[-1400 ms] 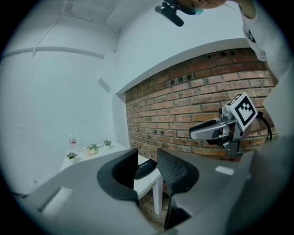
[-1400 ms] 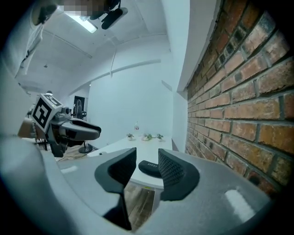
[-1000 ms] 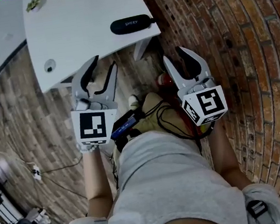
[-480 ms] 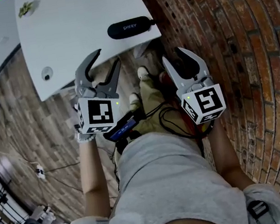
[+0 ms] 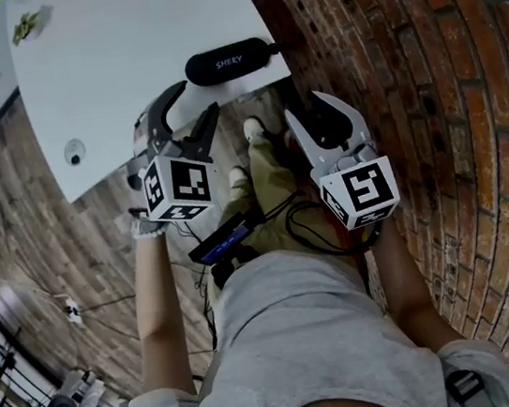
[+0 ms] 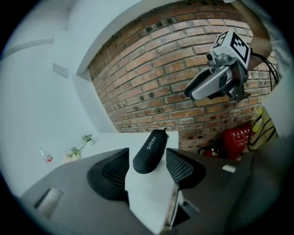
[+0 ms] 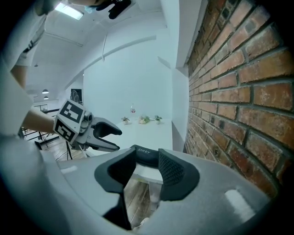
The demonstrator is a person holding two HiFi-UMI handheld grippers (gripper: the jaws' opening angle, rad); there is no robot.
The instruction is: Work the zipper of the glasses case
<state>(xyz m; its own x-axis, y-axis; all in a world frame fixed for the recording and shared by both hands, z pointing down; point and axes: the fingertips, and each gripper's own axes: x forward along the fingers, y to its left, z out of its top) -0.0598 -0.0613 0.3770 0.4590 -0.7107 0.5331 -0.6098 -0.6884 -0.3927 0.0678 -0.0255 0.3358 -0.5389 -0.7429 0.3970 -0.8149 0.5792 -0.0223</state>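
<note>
A black zip-up glasses case (image 5: 227, 62) lies on the white table (image 5: 120, 66), near the corner by the brick wall. My left gripper (image 5: 196, 100) hovers at the table's near edge, just short of the case. Its jaws have just been opening and stand wide, with nothing between the pads. In the left gripper view the case (image 6: 150, 151) lies straight ahead. My right gripper (image 5: 307, 108) hangs open off the table's corner, below the case, holding nothing. The right gripper view has the case (image 7: 144, 153) just beyond its jaws, with the left gripper (image 7: 108, 135) at the left.
A brick wall (image 5: 425, 77) runs along the right, close to the right gripper. A small plant (image 5: 31, 24) stands at the table's far end. A red fire-equipment box (image 6: 239, 140) sits on the floor by the wall. Cables and a small device (image 5: 227, 240) hang at the person's waist.
The left gripper has moved forward and down to the table edge, rolled, and its jaws have spread wider. The right gripper has sunk slightly. The case now sits closer to both.
</note>
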